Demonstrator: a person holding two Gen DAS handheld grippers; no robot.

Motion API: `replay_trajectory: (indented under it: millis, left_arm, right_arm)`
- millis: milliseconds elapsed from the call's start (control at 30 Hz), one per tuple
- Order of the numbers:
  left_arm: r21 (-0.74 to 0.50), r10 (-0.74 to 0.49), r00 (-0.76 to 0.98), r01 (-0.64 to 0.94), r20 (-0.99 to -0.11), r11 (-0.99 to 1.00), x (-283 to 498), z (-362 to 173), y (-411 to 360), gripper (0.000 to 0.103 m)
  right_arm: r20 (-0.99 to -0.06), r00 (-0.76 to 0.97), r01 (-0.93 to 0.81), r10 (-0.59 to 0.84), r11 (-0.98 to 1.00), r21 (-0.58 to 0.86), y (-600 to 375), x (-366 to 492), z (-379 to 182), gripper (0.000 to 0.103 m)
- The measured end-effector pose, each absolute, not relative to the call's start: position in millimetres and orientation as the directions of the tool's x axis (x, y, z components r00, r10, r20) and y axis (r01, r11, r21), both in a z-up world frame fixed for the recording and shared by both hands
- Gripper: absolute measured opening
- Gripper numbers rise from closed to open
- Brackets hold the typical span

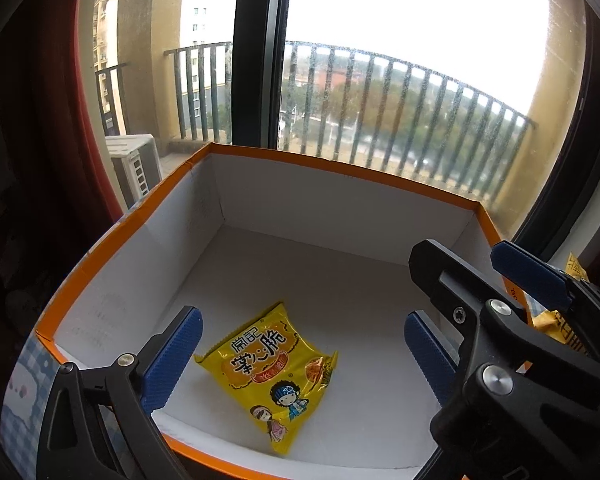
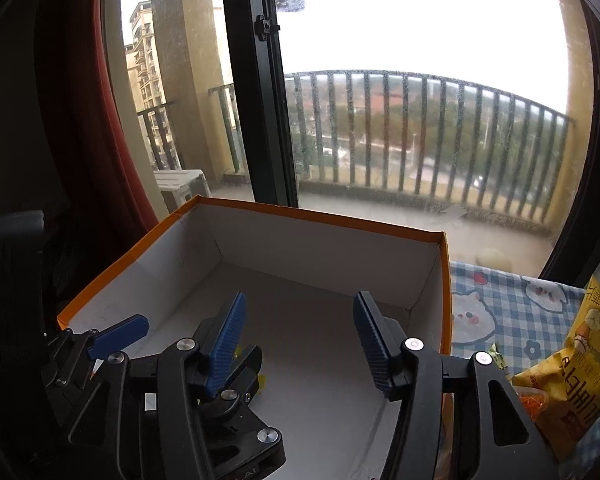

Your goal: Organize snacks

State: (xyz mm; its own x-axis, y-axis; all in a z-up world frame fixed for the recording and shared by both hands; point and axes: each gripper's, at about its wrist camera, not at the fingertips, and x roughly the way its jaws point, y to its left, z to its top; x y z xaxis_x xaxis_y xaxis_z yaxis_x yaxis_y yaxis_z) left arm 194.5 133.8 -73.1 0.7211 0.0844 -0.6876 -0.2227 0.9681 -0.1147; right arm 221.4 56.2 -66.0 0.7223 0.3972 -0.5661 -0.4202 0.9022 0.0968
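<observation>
- While both grippers hang over the box (image 1: 342,174), one yellow packet (image 1: 274,372) lies flat on its white floor, near the front wall.
- That packet sits between the blue fingers (image 1: 172,358) of the left gripper (image 1: 300,364), but lower down. The fingers stand wide open and do not touch it.
- Its long side runs on a slant, from the far left to the near right.
- Over on the right, the right gripper (image 2: 300,350) is also above the box. Its fingers (image 2: 370,340) are open with nothing between them.
- From the right view, the left gripper hides almost all of the packet, so only a scrap of yellow shows.
- More snacks wait outside the box on the checked cloth (image 2: 512,312) of the desk. A big yellow bag (image 2: 572,376) lies just right of the right gripper, beside the box wall.
- My guess is the bag goes in next. The right hand is nearer to it, and must swing out to the right, past the orange rim.
</observation>
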Motion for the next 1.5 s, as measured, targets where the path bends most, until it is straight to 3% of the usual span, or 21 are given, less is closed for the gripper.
replay_trajectory:
  millis: [300,600,1100,1500]
  left_arm:
    - [-0.112,0.079,0.756,-0.199,-0.650,0.974,173.7,-60.8,125.6,0.102]
    - [-0.101,0.077,0.787,-0.175,-0.613,0.979,150.6,-40.2,106.0,0.102]
    - [-0.095,0.034,0.817,-0.109,-0.576,0.990,107.9,-16.9,53.4,0.102]
    - [-0.086,-0.060,0.838,0.016,-0.542,0.996,76.5,-9.1,-2.0,0.102]
  right_arm:
    - [-0.532,0.748,-0.408,0.396,0.907,0.102,46.1,206.3,-51.0,0.091]
    - [-0.491,0.780,-0.385,0.387,0.916,0.109,23.2,182.6,-30.4,0.102]
    - [-0.459,0.812,-0.336,0.359,0.932,0.134,-35.3,134.9,-5.7,0.103]
    - [-0.428,0.862,-0.266,0.271,0.961,0.073,-90.4,87.9,4.5,0.103]
